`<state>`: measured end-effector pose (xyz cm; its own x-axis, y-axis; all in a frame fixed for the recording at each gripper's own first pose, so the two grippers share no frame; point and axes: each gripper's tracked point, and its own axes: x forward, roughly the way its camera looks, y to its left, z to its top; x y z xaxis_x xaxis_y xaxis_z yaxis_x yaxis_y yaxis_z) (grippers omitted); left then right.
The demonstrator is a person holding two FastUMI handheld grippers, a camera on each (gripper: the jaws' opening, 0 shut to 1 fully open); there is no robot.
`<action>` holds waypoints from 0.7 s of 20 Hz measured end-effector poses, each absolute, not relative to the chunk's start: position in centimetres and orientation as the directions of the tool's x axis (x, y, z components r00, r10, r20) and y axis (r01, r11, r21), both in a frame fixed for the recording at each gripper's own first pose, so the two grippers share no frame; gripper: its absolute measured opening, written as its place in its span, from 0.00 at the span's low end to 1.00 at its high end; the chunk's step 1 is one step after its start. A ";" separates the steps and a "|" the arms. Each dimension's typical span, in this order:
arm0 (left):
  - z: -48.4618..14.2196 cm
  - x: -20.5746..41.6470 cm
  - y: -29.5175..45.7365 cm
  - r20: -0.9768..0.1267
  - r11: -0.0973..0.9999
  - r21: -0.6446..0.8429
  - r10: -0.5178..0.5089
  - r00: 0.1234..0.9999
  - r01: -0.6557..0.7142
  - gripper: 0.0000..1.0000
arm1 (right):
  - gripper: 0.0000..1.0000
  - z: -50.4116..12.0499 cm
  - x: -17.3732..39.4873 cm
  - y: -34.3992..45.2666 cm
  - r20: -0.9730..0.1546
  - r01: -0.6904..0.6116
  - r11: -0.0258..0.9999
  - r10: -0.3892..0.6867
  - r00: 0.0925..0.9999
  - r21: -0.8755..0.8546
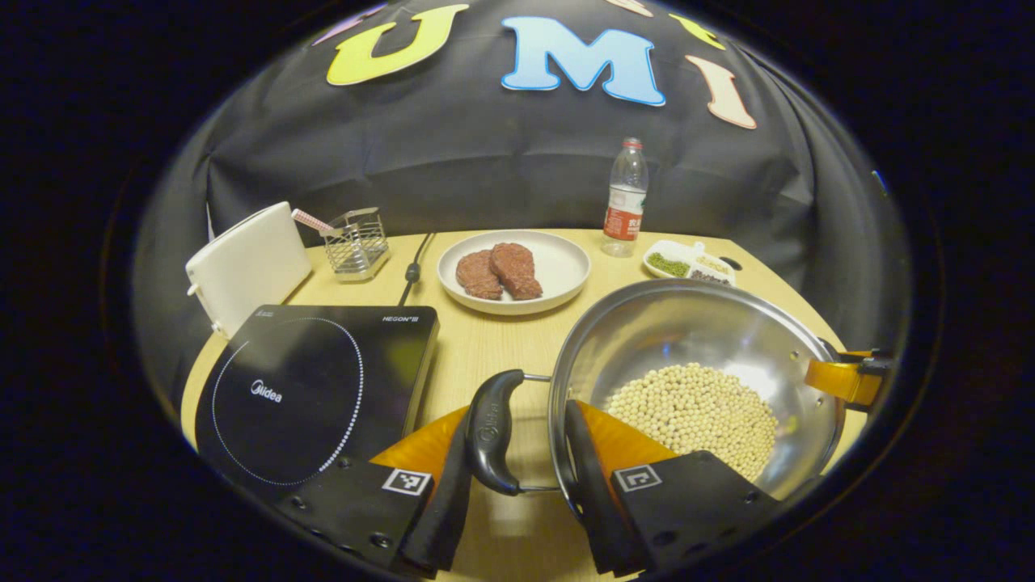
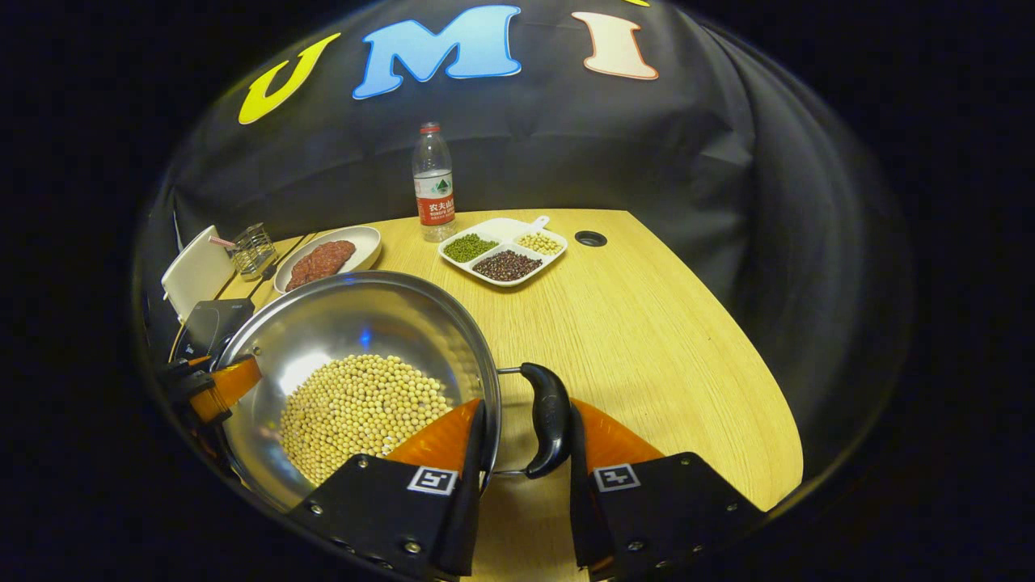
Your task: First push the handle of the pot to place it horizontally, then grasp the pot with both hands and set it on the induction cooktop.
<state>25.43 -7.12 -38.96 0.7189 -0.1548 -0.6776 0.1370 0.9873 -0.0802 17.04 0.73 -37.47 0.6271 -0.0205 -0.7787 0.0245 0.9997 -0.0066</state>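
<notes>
Fingers of the left gripper (image 1: 517, 477) straddle the pot's (image 1: 695, 339) black side handle (image 1: 495, 432) and rim, and the right gripper (image 2: 521, 477) straddles the opposite handle (image 2: 550, 420) likewise; whether they press I cannot tell. Full of soybeans (image 1: 695, 412), the pot sits over the wooden table (image 2: 647, 323), just beside the black cooktop (image 1: 315, 388). Behind the pot stand a plate of meat (image 1: 513, 271), a water bottle (image 2: 434, 184) and a divided dish (image 2: 503, 250), before black cloth.

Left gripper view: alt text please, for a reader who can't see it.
The left tongs straddle the black side handle of a steel pot holding soybeans, one finger outside the handle and one inside the rim. The right tongs meet the far rim; a black induction cooktop lies left on the wooden table.
</notes>
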 end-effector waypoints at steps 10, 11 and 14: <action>-33.0 26.0 -2.1 -0.615 0.989 -0.091 -0.151 0.774 0.120 0.72 | 0.47 -31.8 17.4 4.6 -0.735 0.017 1.000 -0.005 0.678 0.009; -32.7 26.0 -1.1 -0.613 0.990 -0.084 -0.143 0.777 0.115 0.68 | 0.47 -31.6 17.4 5.5 -0.735 0.013 1.000 0.001 0.679 0.014; -32.4 25.7 2.2 -0.611 0.992 -0.080 -0.124 0.782 0.095 0.72 | 0.47 -31.1 17.5 8.2 -0.733 -0.003 1.000 0.017 0.681 0.020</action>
